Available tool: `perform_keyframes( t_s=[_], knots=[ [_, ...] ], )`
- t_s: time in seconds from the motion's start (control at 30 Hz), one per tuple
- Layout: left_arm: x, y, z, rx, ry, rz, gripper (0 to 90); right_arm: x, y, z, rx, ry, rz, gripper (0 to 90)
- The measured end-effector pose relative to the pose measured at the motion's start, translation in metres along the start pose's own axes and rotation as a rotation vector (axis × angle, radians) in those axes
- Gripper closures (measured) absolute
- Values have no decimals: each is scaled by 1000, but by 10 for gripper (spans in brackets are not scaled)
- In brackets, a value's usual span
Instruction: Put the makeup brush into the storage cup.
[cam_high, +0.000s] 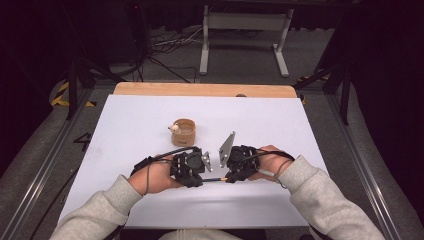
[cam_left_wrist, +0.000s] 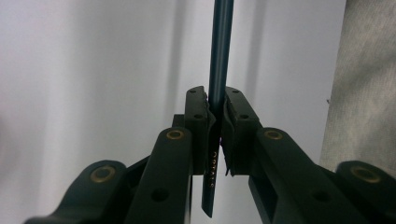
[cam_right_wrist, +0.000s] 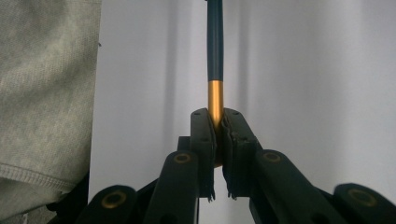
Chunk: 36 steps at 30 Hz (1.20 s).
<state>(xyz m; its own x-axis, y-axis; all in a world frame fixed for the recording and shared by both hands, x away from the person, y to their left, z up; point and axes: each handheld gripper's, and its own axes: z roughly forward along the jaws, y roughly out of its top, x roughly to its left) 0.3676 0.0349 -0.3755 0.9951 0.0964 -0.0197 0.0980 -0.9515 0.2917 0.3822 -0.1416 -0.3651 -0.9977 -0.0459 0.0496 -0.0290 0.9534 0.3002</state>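
Left gripper view: dark stick (cam_left_wrist: 219, 60) clamped between left gripper (cam_left_wrist: 215, 100) pads.

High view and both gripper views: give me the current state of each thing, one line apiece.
Brush: lifted off the table, level, spanning between both grippers.
Left gripper: shut on the brush's dark handle end.
Right gripper: shut on the brush's gold ferrule.
Wooden cup: upright on the table, apart from both grippers, something small and pale at its rim.
White table: flat, bare around the cup.
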Motion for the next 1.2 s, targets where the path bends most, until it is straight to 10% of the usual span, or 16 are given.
perform_keyframes(
  t_s=[1.2],
  knots=[
    [-1,1,9,89,-54,46,842,2,3,5,-20,7,-8,764]
  ],
)
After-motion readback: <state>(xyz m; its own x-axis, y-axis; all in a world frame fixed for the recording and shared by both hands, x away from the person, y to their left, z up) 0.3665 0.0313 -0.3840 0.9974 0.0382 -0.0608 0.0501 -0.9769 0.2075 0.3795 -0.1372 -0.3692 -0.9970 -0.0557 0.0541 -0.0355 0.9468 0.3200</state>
